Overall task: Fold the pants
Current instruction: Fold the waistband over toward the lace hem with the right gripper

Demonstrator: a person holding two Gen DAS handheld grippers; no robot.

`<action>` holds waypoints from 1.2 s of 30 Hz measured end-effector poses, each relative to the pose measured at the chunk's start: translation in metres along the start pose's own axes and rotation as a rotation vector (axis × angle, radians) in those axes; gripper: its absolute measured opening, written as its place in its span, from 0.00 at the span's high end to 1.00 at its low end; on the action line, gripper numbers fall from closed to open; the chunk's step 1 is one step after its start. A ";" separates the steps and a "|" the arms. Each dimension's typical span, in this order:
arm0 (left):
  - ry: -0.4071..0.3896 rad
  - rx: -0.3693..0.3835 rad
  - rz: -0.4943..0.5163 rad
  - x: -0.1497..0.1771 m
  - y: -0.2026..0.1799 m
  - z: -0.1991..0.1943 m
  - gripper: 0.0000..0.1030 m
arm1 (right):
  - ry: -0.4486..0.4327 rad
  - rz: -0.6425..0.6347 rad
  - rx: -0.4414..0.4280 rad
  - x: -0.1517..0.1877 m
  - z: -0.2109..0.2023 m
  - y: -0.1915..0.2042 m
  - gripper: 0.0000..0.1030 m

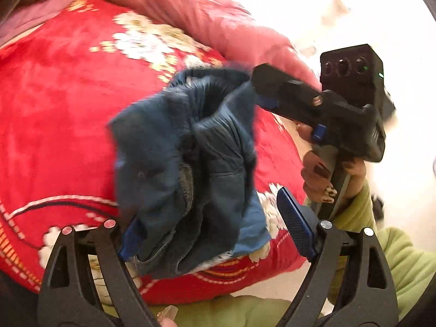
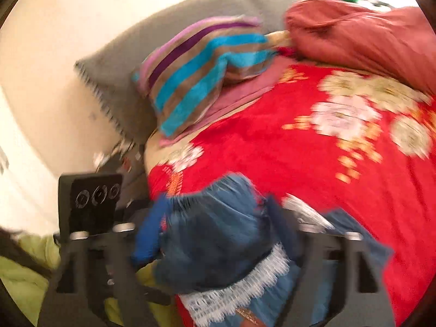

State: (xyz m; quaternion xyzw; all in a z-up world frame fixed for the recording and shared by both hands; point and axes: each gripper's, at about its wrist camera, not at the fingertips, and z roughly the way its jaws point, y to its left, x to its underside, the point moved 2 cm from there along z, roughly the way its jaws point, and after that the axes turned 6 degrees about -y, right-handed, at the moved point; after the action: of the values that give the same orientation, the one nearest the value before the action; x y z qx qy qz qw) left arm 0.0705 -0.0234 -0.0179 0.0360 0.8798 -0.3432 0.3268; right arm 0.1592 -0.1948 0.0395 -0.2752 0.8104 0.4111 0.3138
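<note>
My left tongs and right tongs both gape around the bunched pants near the bed's front edge; I'd spread them flat before folding.

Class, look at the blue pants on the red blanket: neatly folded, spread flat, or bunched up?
Bunched up: the blue pants sit in a crumpled heap with deep creases on the red blanket.
</note>
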 end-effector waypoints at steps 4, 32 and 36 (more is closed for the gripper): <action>0.089 0.051 0.091 0.022 -0.020 0.026 0.23 | -0.022 0.109 0.176 0.032 -0.035 -0.036 0.10; 0.149 -0.046 0.236 0.053 -0.039 0.039 0.21 | 0.088 0.274 0.229 0.093 -0.021 -0.060 0.52; 0.143 -0.050 0.226 0.052 -0.038 0.037 0.21 | 0.068 0.245 0.247 0.086 -0.028 -0.052 0.37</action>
State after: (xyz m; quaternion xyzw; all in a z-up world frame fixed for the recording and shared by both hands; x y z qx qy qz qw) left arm 0.0396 -0.0838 -0.0475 0.1510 0.8995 -0.2785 0.3008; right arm 0.1319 -0.2614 -0.0360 -0.1476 0.8924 0.3339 0.2653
